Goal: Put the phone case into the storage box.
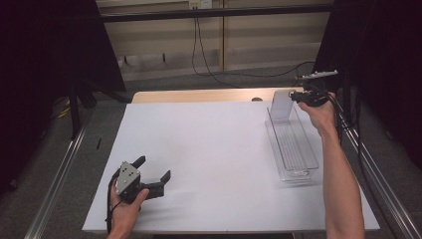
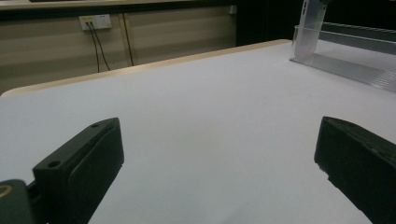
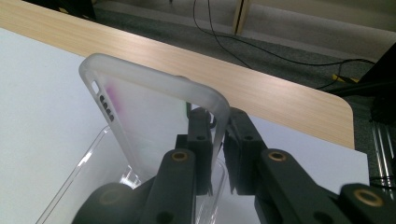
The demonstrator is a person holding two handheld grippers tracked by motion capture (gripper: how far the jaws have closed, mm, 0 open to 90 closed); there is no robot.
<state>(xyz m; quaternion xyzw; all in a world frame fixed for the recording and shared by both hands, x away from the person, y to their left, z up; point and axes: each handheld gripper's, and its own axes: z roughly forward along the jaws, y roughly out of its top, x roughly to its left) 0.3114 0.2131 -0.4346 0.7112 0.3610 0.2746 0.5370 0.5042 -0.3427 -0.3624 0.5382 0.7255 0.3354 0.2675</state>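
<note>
The right tool (image 3: 219, 154) is clamping 1 edge of a frosted phone case (image 3: 140, 112), holding it upright over the far end of the clear tray (image 1: 293, 149) at the right of the worktop (image 1: 214, 159); the case is looking light, thin and bendy, probably slippery too, so gripping along its thicker rim seems wisest; the tray is looking empty below it, apart from the case dipping into that end; the left tool (image 1: 153, 172) is resting near the worktop's front edge, jaws standing wide apart, gripping nothing.
</note>
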